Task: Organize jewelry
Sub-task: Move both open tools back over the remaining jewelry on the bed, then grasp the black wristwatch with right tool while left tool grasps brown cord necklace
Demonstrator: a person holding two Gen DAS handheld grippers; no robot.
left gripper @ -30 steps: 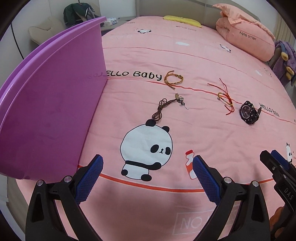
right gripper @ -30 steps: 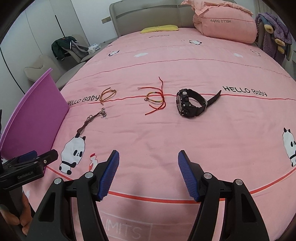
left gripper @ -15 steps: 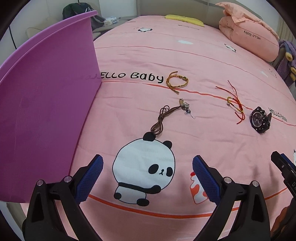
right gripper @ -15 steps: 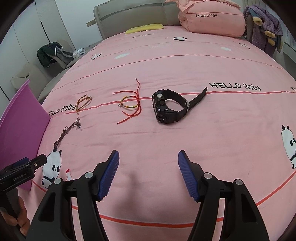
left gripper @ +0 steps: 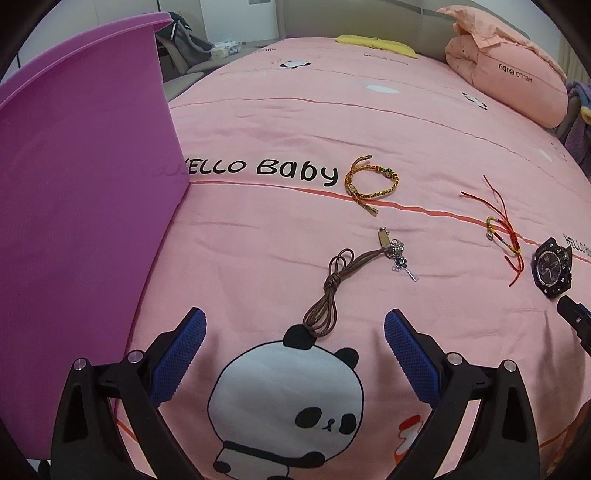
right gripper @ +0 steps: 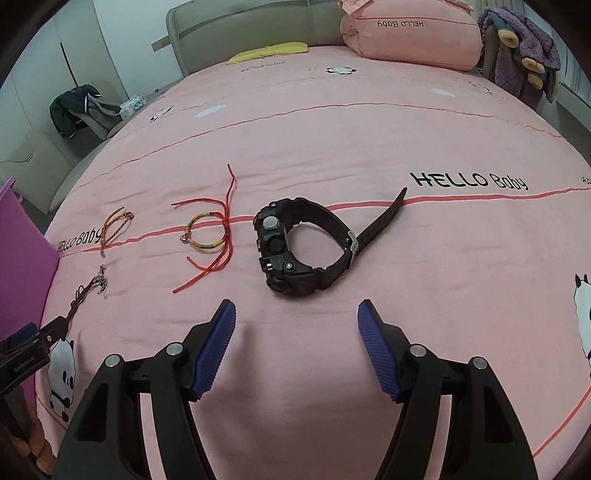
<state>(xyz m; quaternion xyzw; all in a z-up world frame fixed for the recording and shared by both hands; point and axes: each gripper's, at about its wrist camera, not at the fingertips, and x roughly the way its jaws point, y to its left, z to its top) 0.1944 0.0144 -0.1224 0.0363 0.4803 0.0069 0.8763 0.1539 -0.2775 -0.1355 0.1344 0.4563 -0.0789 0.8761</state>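
Four pieces lie on the pink bedspread. A brown cord necklace with a metal charm point(left gripper: 340, 280) lies just beyond my open, empty left gripper point(left gripper: 293, 334). A gold braided bracelet point(left gripper: 369, 181) lies farther back. A red-string bracelet point(right gripper: 208, 230) and a black wristwatch point(right gripper: 299, 251) lie ahead of my open, empty right gripper point(right gripper: 295, 326); the watch is just beyond its fingertips. The watch also shows at the right of the left wrist view point(left gripper: 552, 271). A purple bin point(left gripper: 74, 192) stands at the left.
A folded pink quilt point(right gripper: 410, 35) and a yellow cushion point(right gripper: 267, 51) lie at the far end of the bed. A chair with dark clothes point(right gripper: 79, 110) stands off the bed's left side. Purple clothing point(right gripper: 524, 62) hangs at the far right.
Both grippers have moved forward and lower over the bed. The cord necklace and the watch are now much closer to the fingertips. Both stay open.
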